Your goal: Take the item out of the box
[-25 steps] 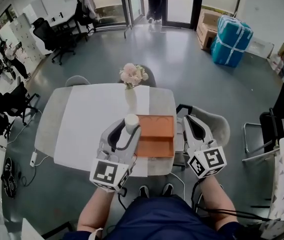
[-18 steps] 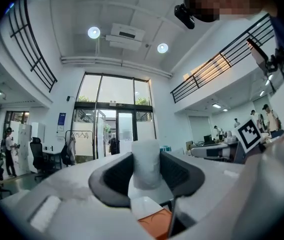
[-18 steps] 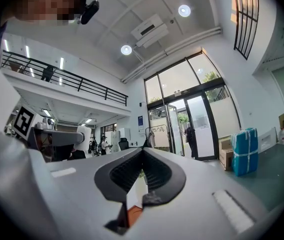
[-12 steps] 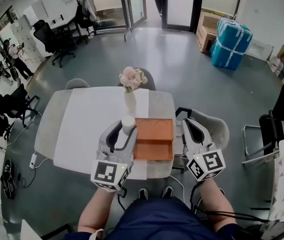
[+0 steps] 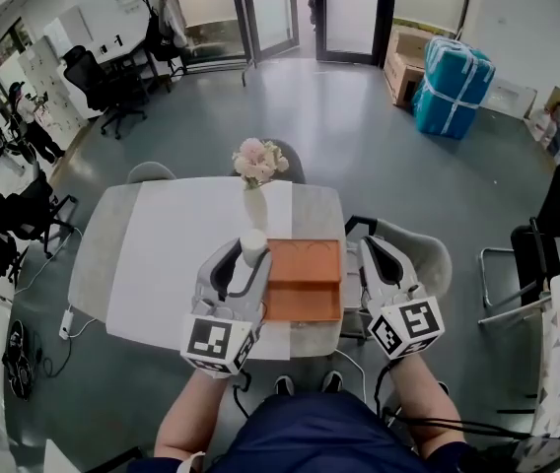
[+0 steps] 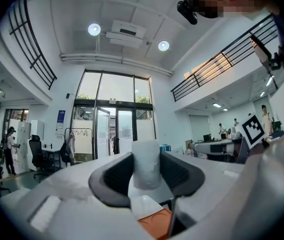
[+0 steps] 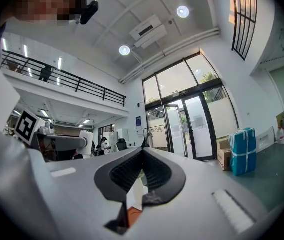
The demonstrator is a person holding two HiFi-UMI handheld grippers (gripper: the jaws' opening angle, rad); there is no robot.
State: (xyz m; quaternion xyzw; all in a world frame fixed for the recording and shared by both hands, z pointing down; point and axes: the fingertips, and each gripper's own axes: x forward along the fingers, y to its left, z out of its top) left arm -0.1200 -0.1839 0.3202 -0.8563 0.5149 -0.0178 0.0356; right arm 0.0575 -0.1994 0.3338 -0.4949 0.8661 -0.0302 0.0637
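Observation:
An open orange box [image 5: 305, 282] lies on the table [image 5: 162, 254] near its front edge; a corner of the orange box [image 6: 154, 223] shows below the left jaws. My left gripper [image 5: 245, 256] is just left of the box, raised above the table, shut on a white cylinder [image 5: 253, 245]. In the left gripper view the white cylinder [image 6: 146, 163] stands upright between the dark pads [image 6: 116, 176] of my left gripper [image 6: 146, 166]. My right gripper [image 5: 369, 249] hovers beside the box's right edge. In the right gripper view my right gripper [image 7: 143, 153] has its tips together and nothing between them.
A white vase with pink flowers [image 5: 258, 161] stands at the table's far edge, behind the box. Grey chairs sit at the far left [image 5: 150, 170] and at the right [image 5: 428, 249] of the table. The person's legs are at the near edge.
Hardly anything differs. Both grippers hold nearly the same places and the white cylinder stays in the left jaws. The head view has shifted slightly.

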